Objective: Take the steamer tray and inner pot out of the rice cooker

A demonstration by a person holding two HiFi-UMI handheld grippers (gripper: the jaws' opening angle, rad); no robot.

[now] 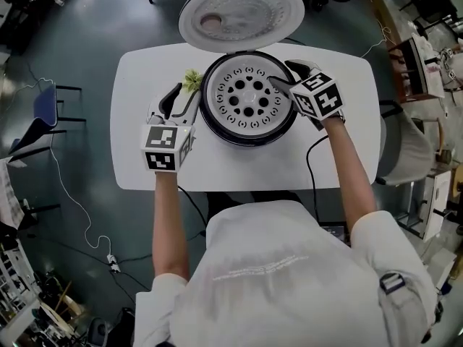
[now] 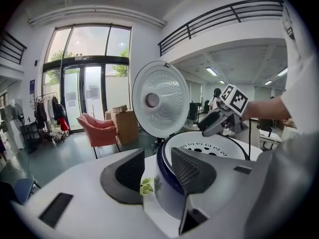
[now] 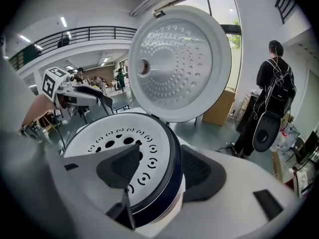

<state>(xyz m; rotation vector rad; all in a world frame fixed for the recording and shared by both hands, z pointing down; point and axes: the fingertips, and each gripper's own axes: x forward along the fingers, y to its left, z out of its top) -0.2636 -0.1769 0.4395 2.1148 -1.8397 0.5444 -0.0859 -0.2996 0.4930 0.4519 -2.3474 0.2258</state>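
The rice cooker [image 1: 249,134] stands mid-table with its lid [image 1: 242,13] swung up at the back. A white steamer tray [image 1: 248,96] with round holes fills its mouth and hides the inner pot. My left gripper [image 1: 181,100] is open beside the cooker's left wall; in the left gripper view [image 2: 158,176] the dark rim [image 2: 162,168] shows between the jaws, untouched. My right gripper [image 1: 289,76] is open and straddles the right rim. In the right gripper view [image 3: 159,168] one jaw hangs over the tray [image 3: 114,143] and the other is outside the wall.
A small green sprig [image 1: 192,79] lies on the white table [image 1: 145,165] just left of the cooker. A black cable [image 1: 311,166] runs off the front edge. A blue chair [image 1: 43,114] stands at the left. A person in black [image 3: 271,98] stands beyond the table.
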